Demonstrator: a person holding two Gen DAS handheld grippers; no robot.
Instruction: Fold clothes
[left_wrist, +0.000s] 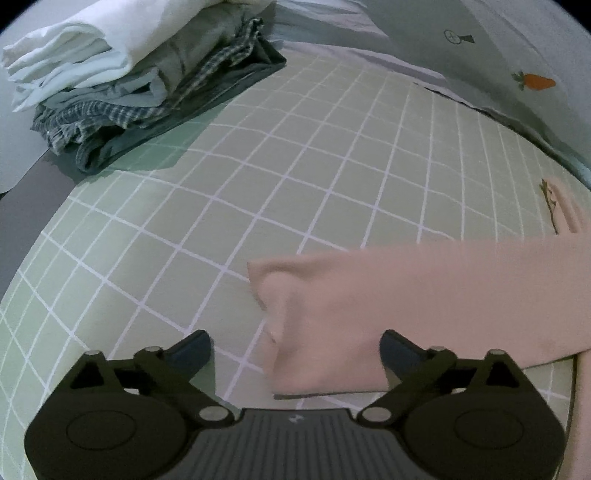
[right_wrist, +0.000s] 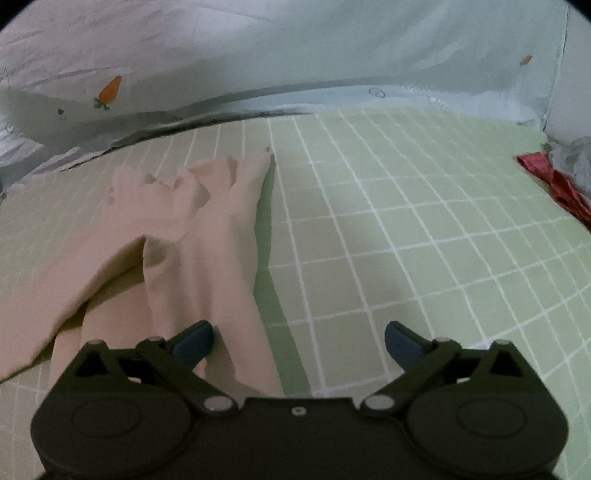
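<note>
Left hand-held gripper (left_wrist: 295, 350): stood wide open low in the left wrist view, its blue-tipped fingers (left_wrist: 192, 349) spread apart and nothing pinched; a folded end of the pink garment lay on the sheet in the gap between them, apart from both tips.
Right hand-held gripper (right_wrist: 299, 343): also stood wide open, holding nothing; its left fingertip (right_wrist: 194, 343) hung over the near edge of the garment, whether touching it I could not tell, and its right fingertip hung over bare sheet.
Pink garment (left_wrist: 424, 295): pale pink, soft and thin, lying flat on the bed; in the left wrist view it showed as a broad smooth band running from the middle off to the right edge, with a rounded folded corner at its left end.
Pink garment, right wrist view (right_wrist: 192, 236): a long narrow strip ran away from the gripper, a second flap spread to the left, and the far end was crumpled into small folds.
Bed sheet (left_wrist: 258, 166): light green with a white grid, spread under everything.
Stack of clothes (left_wrist: 122, 74): sat further back on the left, well apart from the garment; white cloth on top, grey and checked pieces under it, a dark one at the bottom.
Quilt (right_wrist: 295, 48): pale, printed with small carrots, bunched along the far edge of the sheet.
Red cloth (right_wrist: 554, 181): lay at the far right edge beside something grey and crumpled.
</note>
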